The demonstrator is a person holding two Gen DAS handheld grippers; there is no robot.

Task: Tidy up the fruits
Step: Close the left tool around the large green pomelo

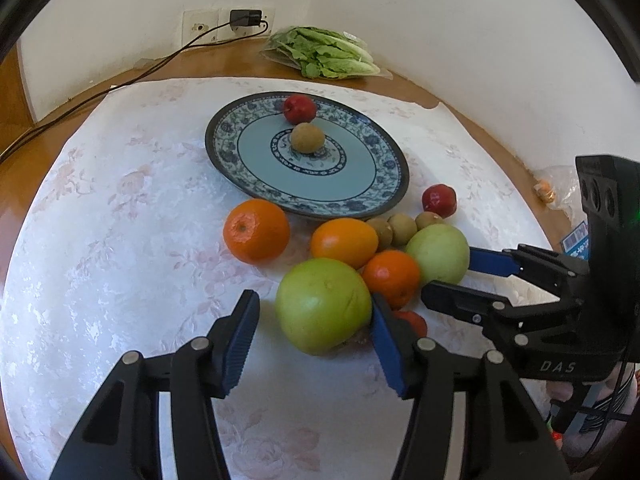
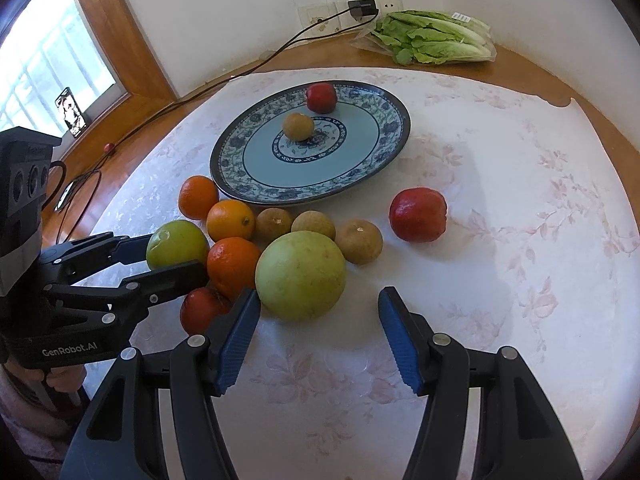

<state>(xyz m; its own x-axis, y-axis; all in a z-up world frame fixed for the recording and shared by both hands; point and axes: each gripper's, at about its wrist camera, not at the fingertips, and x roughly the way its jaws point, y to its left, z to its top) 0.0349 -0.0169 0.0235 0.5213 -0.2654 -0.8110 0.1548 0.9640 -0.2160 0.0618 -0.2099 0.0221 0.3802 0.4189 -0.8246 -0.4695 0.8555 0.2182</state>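
Both wrist views look down close from opposite sides, sharing the plate (image 1: pixel 256 184) and fruit

A round wooden table (image 2: pixel 532 68) carries a white floral cloth (image 2: pixel 520 248) over most of its top. On the cloth, toward 12 o'clock, sits a blue patterned plate (image 2: pixel 360 168); a cluster of fruits (image 2: pixel 280 248) lies at the plate's 6 o'clock edge, with one red fruit (image 2: pixel 418 214) apart at 4 o'clock. On bare wood at 1 o'clock lies bagged lettuce (image 2: pixel 432 38) (against the wall), and a black cable (image 2: pixel 224 80) trails off toward 10 o'clock.
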